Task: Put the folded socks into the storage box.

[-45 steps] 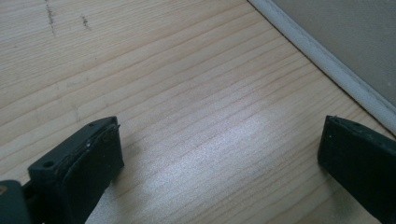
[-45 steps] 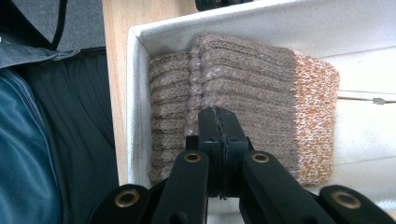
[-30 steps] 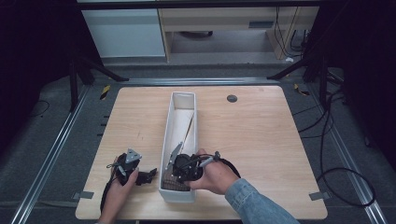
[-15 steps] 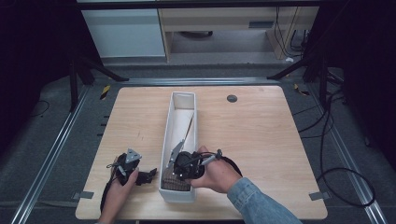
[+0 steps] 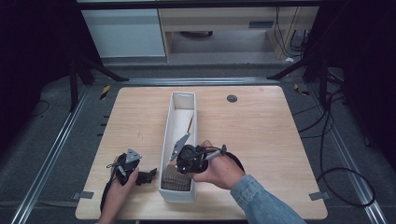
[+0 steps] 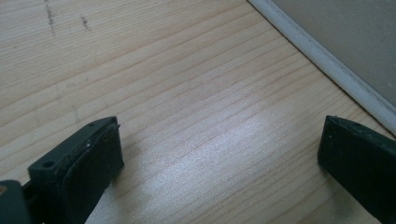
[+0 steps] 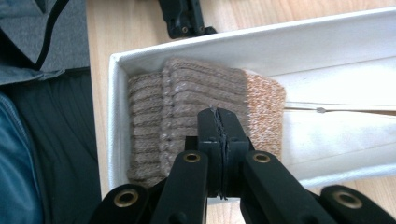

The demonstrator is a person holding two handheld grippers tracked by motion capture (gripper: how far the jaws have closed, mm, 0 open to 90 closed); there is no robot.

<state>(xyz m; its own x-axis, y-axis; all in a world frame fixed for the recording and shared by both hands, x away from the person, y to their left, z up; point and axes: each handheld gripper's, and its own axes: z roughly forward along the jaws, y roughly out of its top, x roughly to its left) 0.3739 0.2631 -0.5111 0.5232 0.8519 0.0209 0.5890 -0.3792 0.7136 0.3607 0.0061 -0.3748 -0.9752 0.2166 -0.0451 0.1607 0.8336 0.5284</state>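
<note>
Over the near end of the long white bin point(image 5: 173, 122) we find the right gripper point(image 5: 187, 158), held in the person's right hand point(image 5: 218, 169), a blue denim sleeve point(image 5: 261, 200) trailing back toward the bottom edge. From the right gripper view, its two black jaws are pressed flat together, pad to pad, with nothing caught between them. They hang directly above the knitted brown sock point(image 7: 187, 112), which lies folded and tucked into the very end of the bin, hard against the short end wall. The sock's ribbed brown part fills that corner, and its lighter orange-flecked cuff end point(image 7: 265, 109) points further along the bin. Whether the closed tips actually touch the knit, I cannot tell from here.

In the high view the sock point(image 5: 176, 179) sits at the bin's near end, just below the right gripper. Further up the bin lies something pale and slender, too small to name.

Off to the left side, the left gripper point(image 5: 140, 175) rests low on the wooden worktop point(image 5: 261, 121), in the person's left hand point(image 5: 117, 189), just beside the bin's outer wall but apart from it. The left gripper view shows its jaws spread wide, bare wood grain between them, and the bin's white wall point(image 6: 327, 70) running across the upper right corner. Nothing sits between those jaws.

A small dark round disc point(image 5: 231, 98) sits at the worktop's far side, well apart from both hands.
</note>
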